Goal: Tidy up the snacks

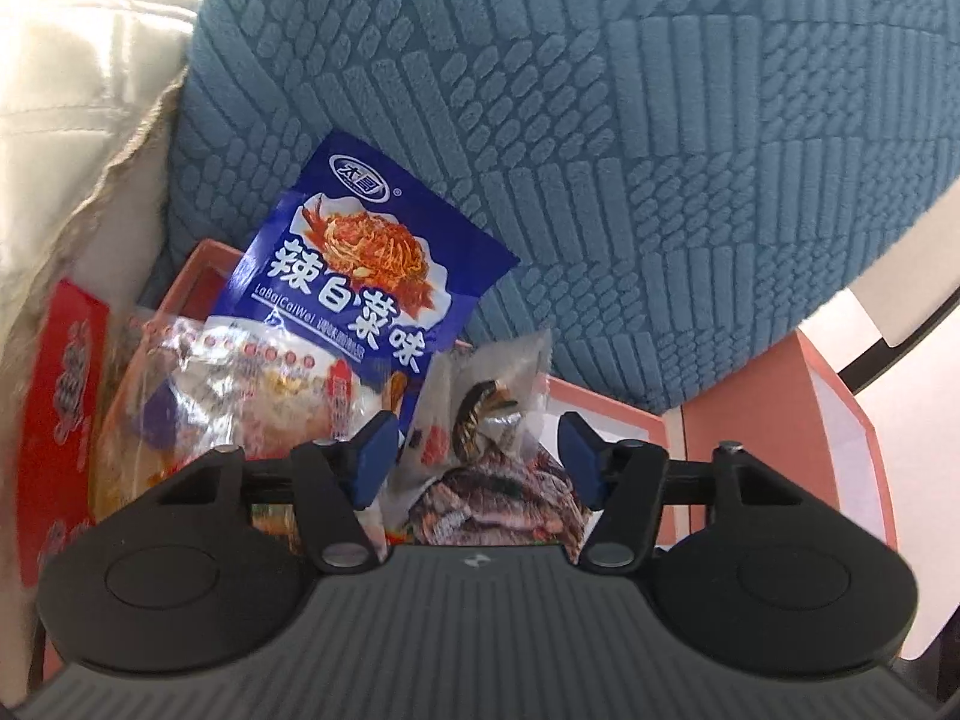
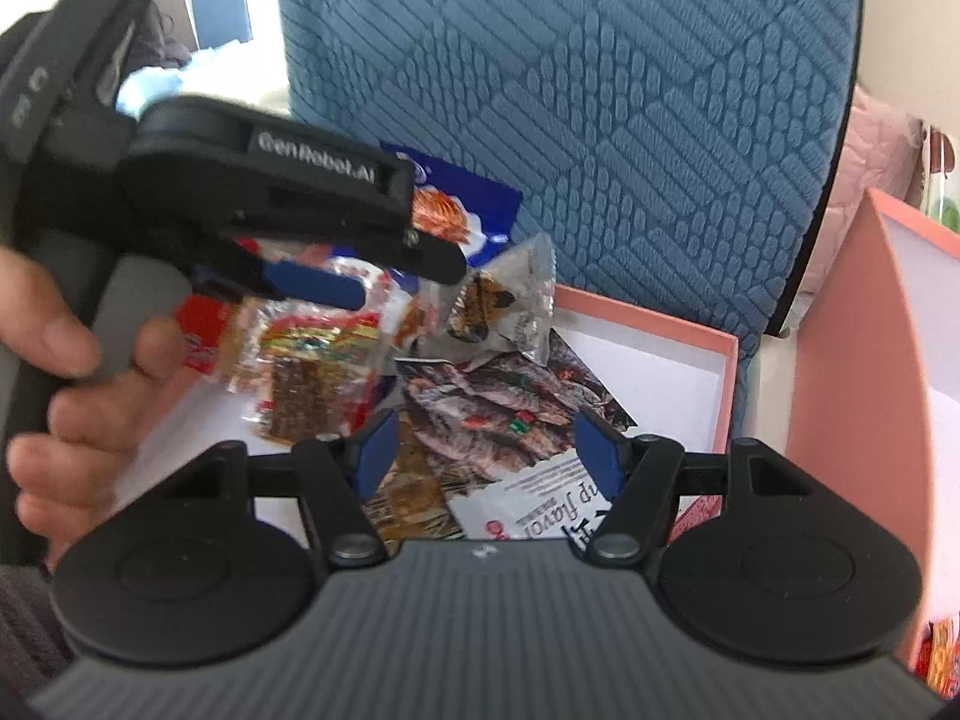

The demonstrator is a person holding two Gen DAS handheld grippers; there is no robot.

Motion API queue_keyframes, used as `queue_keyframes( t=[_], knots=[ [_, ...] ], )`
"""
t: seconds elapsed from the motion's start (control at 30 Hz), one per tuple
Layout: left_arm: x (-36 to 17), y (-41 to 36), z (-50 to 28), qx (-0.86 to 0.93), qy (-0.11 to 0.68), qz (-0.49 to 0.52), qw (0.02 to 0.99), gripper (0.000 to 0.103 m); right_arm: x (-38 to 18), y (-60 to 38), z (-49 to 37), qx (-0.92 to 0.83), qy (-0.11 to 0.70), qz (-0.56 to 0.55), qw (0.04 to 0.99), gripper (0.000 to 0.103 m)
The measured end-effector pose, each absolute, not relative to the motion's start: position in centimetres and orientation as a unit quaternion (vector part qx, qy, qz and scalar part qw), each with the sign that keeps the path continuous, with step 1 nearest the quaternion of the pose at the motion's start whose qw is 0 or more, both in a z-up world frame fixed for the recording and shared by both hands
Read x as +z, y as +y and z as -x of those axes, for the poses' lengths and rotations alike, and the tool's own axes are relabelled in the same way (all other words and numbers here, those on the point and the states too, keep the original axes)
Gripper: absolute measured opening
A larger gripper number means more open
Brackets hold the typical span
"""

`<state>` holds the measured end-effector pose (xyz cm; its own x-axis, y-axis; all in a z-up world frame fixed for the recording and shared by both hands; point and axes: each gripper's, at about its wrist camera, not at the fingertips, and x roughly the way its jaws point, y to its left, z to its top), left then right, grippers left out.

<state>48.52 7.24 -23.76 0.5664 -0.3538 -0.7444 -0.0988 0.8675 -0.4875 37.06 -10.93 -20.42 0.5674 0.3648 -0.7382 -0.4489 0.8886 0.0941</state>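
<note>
Left wrist view: the left gripper [image 1: 477, 459] has its jaws partly open and gripping nothing. One clear crinkled packet with a dark snack [image 1: 486, 402] stands between them, and no pad visibly presses it. Just ahead leans one blue foil packet with white characters [image 1: 360, 264]. All lie in one pink cardboard box [image 1: 606, 399] against one blue textured cushion [image 1: 600, 120]. A red pack [image 1: 60, 402] left of the jaws is cut off. Right wrist view: the right gripper [image 2: 486, 456] hangs about half open and empty over one fish-printed packet [image 2: 498, 414]. One hand [image 2: 78, 372] holds the blurred left gripper, its jaws hard to read.
</note>
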Motion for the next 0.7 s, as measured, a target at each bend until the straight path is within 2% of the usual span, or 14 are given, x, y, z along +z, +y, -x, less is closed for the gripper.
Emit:
queue_keyframes(
  t=[0.27,0.33,0.37,0.43,0.53,0.7],
  knots=[
    [-24.2,6.6,-50.4,-0.100,0.465,0.230,0.849,0.058,-22.9,-10.4,-40.6,0.219,0.452,0.029,0.864,0.067],
    [-24.4,6.6,-50.8,-0.103,0.467,0.228,0.848,0.057,-23.5,-10.2,-41.4,0.214,0.464,0.024,0.859,0.075],
    [-24.5,6.6,-51.0,-0.103,0.468,0.227,0.848,0.057,-23.8,-10.1,-41.7,0.212,0.467,0.023,0.858,0.084],
    [-24.8,6.6,-51.3,-0.104,0.471,0.224,0.847,0.057,-24.2,-9.9,-42.1,0.209,0.472,0.023,0.856,0.089],
    [-25.0,6.4,-51.8,-0.111,0.476,0.214,0.846,0.050,-24.8,-9.4,-42.5,0.202,0.477,0.033,0.855,0.089],
    [-25.3,6.1,-52.0,-0.115,0.477,0.199,0.849,0.049,-25.9,-8.9,-42.7,0.186,0.484,0.036,0.854,0.089]
  ],
)
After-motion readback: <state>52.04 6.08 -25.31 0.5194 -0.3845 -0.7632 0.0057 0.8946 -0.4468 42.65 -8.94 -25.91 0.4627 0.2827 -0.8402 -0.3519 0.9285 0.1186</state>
